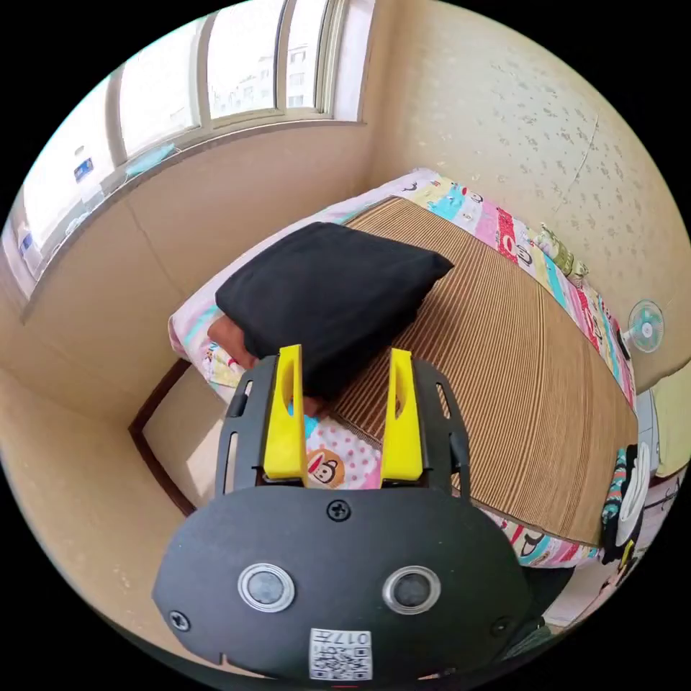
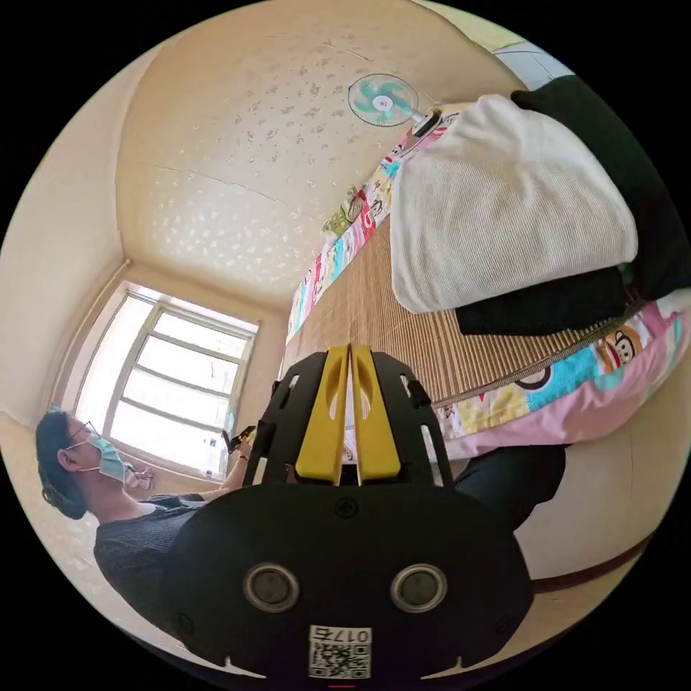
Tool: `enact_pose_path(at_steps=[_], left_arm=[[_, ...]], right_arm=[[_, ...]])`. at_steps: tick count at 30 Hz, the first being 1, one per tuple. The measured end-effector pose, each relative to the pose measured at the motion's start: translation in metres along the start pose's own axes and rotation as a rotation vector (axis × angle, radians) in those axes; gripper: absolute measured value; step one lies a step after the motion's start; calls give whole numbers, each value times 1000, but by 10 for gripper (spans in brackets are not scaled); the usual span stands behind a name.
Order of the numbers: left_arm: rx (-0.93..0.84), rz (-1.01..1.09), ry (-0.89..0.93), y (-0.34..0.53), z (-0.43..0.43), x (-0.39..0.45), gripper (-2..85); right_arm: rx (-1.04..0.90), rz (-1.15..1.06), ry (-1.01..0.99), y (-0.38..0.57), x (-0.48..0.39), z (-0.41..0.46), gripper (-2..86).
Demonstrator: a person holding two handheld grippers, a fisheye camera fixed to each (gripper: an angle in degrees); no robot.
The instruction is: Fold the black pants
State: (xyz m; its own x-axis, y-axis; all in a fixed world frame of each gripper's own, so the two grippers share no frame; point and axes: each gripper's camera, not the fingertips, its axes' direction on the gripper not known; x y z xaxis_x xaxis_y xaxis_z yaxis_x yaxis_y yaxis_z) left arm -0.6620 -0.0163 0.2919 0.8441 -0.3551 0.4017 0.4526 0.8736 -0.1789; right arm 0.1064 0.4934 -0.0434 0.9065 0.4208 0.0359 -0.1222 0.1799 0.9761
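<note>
In the left gripper view the black pants (image 1: 327, 302) lie folded into a thick, roughly rectangular bundle at the corner of the bed (image 1: 345, 461) nearest the window (image 1: 180, 79). Their long axis runs from the bed's edge by the window wall toward the middle of the woven mat (image 1: 504, 360), and one folded corner points out over the mat. They rest partly on the mat and partly on a reddish-brown garment (image 1: 229, 337) that peeks out below them; what that garment is cannot be told.

The left hand-held gripper (image 1: 347, 389) has its yellow jaws spread apart, holding nothing, with the tips just short of the pants' near edge and seemingly not touching it.

In the right gripper view the right hand-held gripper (image 2: 349, 381) has its jaws pressed together with nothing between them, hanging beside the bed. A white ribbed garment (image 2: 497, 216) lies on a dark one (image 2: 547, 306) at the mat's end. A person (image 2: 115, 518) sits near the window.
</note>
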Motion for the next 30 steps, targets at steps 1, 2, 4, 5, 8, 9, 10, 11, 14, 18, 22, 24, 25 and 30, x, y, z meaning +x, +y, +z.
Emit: enact_pose_path(at_steps=[1, 2, 4, 5, 8, 9, 10, 11, 14, 18, 22, 24, 25, 30], left_arm=[[-61, -19, 31, -17, 14, -8, 164], [-98, -64, 72, -27, 24, -18, 159], [-67, -179, 97, -34, 23, -34, 130], [-42, -286, 91, -34, 19, -46, 98], [-50, -296, 122, -38, 14, -58, 19], [-58, -290, 146, -38, 13, -61, 13], [-61, -307, 246, -37, 8, -73, 1], [-37, -360, 367, -31, -1, -89, -2], [250, -513, 497, 7, -48, -124, -1], [340, -615, 468, 27, -73, -145, 64], [170, -585, 497, -1, -65, -142, 130], [151, -658, 477, -5, -73, -140, 95], [149, -673, 500, -9, -81, -137, 75], [147, -509, 653, -43, -120, -109, 51]], right_arm=[[-1, 17, -6, 6, 4, -2, 5], [6, 54, -17, 17, 14, -8, 5], [35, 109, -32, 33, 28, -17, 5], [57, 141, -35, 41, 37, -23, 4], [102, 196, -99, 57, 55, -28, 4], [106, 202, -146, 59, 61, -26, 4], [105, 207, -166, 59, 64, -24, 4], [102, 215, -200, 59, 70, -22, 4], [82, 208, -243, 52, 73, -15, 4], [26, 167, -214, 39, 66, -7, 5], [28, 165, -253, 34, 67, 3, 4], [7, 152, -292, 33, 67, 13, 3], [-2, 150, -293, 33, 67, 15, 3], [-42, 175, -251, 41, 80, 29, 3]])
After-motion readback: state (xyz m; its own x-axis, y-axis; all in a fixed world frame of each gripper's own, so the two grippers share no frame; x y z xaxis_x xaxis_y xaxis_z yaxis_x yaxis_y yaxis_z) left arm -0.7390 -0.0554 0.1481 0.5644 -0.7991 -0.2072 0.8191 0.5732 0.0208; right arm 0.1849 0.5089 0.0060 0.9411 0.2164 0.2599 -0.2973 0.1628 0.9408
